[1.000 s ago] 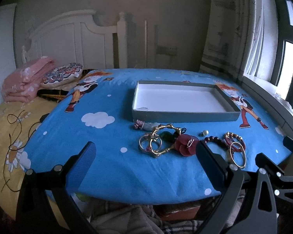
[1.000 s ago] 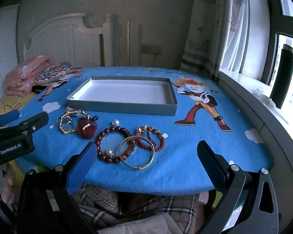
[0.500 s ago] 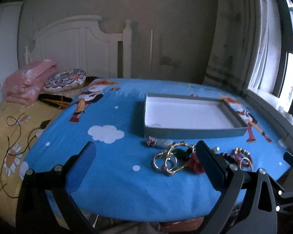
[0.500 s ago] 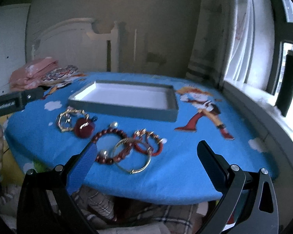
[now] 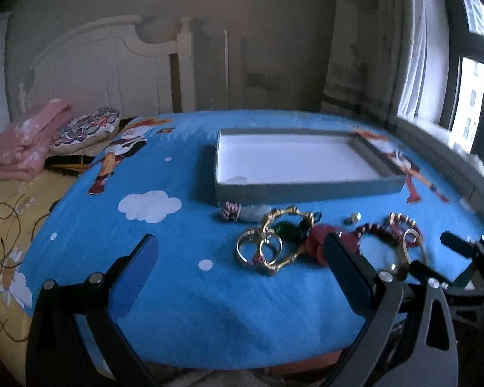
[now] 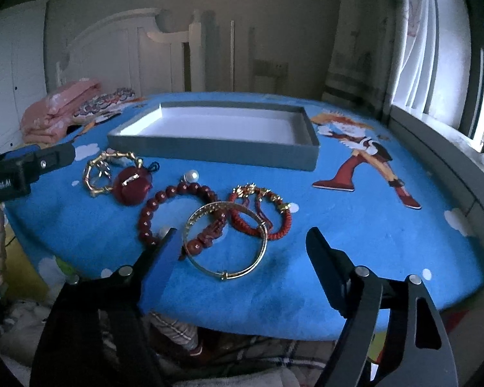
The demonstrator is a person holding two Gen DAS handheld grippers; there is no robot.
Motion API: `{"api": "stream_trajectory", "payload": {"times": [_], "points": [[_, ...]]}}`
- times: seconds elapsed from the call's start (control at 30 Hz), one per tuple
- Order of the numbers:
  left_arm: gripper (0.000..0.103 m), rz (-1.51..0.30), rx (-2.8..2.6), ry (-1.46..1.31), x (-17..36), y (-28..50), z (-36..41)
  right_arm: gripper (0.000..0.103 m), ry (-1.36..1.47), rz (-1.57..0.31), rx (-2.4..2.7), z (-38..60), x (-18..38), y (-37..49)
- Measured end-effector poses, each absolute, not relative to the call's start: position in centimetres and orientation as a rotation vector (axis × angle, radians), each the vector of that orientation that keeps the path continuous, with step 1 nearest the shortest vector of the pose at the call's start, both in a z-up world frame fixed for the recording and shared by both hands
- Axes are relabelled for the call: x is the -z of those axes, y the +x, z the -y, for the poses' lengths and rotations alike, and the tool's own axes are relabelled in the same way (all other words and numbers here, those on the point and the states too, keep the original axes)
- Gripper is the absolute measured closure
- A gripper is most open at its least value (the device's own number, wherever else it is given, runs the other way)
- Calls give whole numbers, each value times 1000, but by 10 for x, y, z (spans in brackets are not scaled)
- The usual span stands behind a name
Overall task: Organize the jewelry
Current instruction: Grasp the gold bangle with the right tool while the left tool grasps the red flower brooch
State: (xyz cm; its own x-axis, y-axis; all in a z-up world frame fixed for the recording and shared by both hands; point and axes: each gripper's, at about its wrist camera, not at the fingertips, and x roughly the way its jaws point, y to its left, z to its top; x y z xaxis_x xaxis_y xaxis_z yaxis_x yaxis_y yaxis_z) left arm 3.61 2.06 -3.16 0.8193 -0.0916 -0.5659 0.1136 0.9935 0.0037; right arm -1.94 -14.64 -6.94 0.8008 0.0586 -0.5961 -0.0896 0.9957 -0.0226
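Blue cartoon-print cloth (image 6: 355, 235) covers the table, with a white headboard (image 6: 126, 48) and one folded pink blanket (image 6: 59, 108) behind at left and a curtained window (image 6: 435, 48) at right. One shallow grey box (image 6: 209, 148), white inside and holding nothing that shows, sits toward the far side. In front of it, left to right in the right wrist view: one gold bamboo-link bangle (image 6: 95, 174), one dark red round pendant (image 6: 132, 185), one loose pearl (image 6: 191, 175), one dark red bead bracelet (image 6: 174, 193), one thin gold bangle (image 6: 226, 267) lying across the beads, and red corded bracelets with gold charms (image 6: 274, 222) (two strands at least; an exact count cannot be made). The left wrist view adds one red-and-white striped piece (image 5: 230, 210) just beside the box wall. Left gripper (image 5: 242, 258) stands with jaws wide, clear of the jewelry, nothing between them. Right gripper (image 6: 242, 242) has its jaws closing, still well apart, the thin gold bangle between them with no pad seen pressing on it.
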Motion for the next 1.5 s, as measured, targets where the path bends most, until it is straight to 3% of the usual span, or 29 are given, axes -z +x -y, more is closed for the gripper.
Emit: {"api": "stream_trajectory", "payload": {"times": [0.17, 0.27, 0.37, 0.43, 0.53, 0.57, 0.67, 0.7, 0.73, 0.8, 0.87, 1.03, 1.27, 1.33, 1.5], "points": [[5, -633, 111, 17, 42, 43, -24, 29, -54, -621, -91, 144, 71, -15], [5, -653, 94, -25, 49, 51, -34, 36, -42, -619, -116, 144, 71, -15], [6, -672, 104, -54, 54, 57, -39, 49, -47, -619, -145, 141, 71, -14], [10, -685, 115, -46, 57, 60, -36, 68, -65, -614, -174, 135, 71, -15], [13, -687, 119, -41, 59, 63, -36, 82, -107, -607, -175, 128, 71, -17], [13, -684, 117, -43, 59, 63, -36, 83, -126, -604, -173, 124, 70, -18], [13, -670, 113, -42, 57, 61, -35, 82, -145, -565, -156, 122, 63, -24], [13, -666, 112, -36, 56, 60, -35, 71, -142, -553, -146, 124, 60, -26], [13, -663, 112, -31, 55, 59, -33, 45, -126, -548, -143, 128, 57, -28], [13, -658, 117, -19, 55, 58, -30, 16, -80, -527, -143, 135, 52, -33], [13, -654, 119, -10, 54, 57, -27, 16, -72, -515, -128, 139, 50, -35], [13, -611, 86, 44, 54, 56, -22, 38, -18, -585, -118, 149, 61, -21], [13, -601, 84, 75, 59, 57, -18, 38, 96, -656, -144, 164, 76, -6], [13, -595, 91, 69, 59, 57, -19, 45, 98, -657, -172, 162, 77, -5], [15, -575, 130, 82, 55, 52, -14, 46, 80, -631, -185, 156, 75, -10]]}}
